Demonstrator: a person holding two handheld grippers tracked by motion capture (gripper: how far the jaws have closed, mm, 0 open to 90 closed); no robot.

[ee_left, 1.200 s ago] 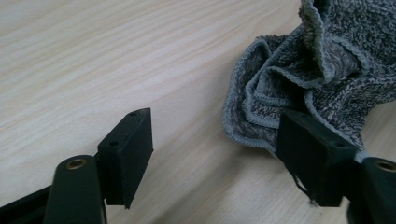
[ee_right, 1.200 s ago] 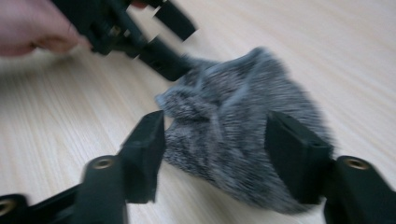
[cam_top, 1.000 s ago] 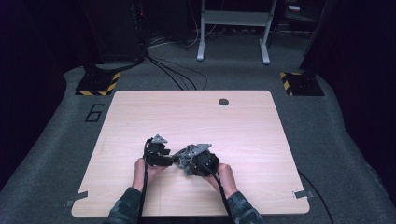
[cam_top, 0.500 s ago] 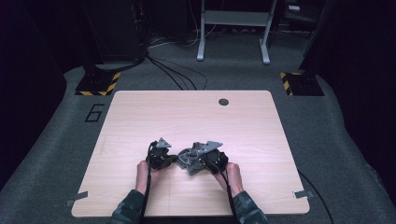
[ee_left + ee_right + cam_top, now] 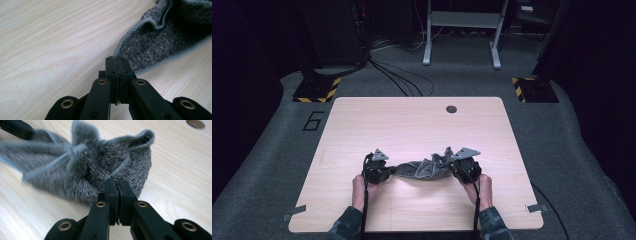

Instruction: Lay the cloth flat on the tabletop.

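A grey knitted cloth (image 5: 424, 169) lies on the near middle of the pale wooden worktop (image 5: 412, 125), drawn out between the two hands. The left gripper (image 5: 384, 172) has its jaws pressed together on the cloth's left hem, which the left gripper view shows as a thin edge (image 5: 117, 53) nipped between the black tips. The right gripper (image 5: 457, 169) likewise pinches the cloth's right end, its jaws squeezed on a fold (image 5: 117, 173) of the knit. Both pairs of jaws have just been closing, with cloth between them in each. The step in hand looks like spreading the cloth open by pulling its ends apart. Its long axis runs left to right across the worktop, roughly level with the near edge, with a bunched peak (image 5: 446, 152) poking up toward the far side near the right gripper. The middle sags in loose folds, so the next move probably calls for an even outward pull with both grips firm, and perhaps a small lift to shake the wrinkles free without letting a hem slip.
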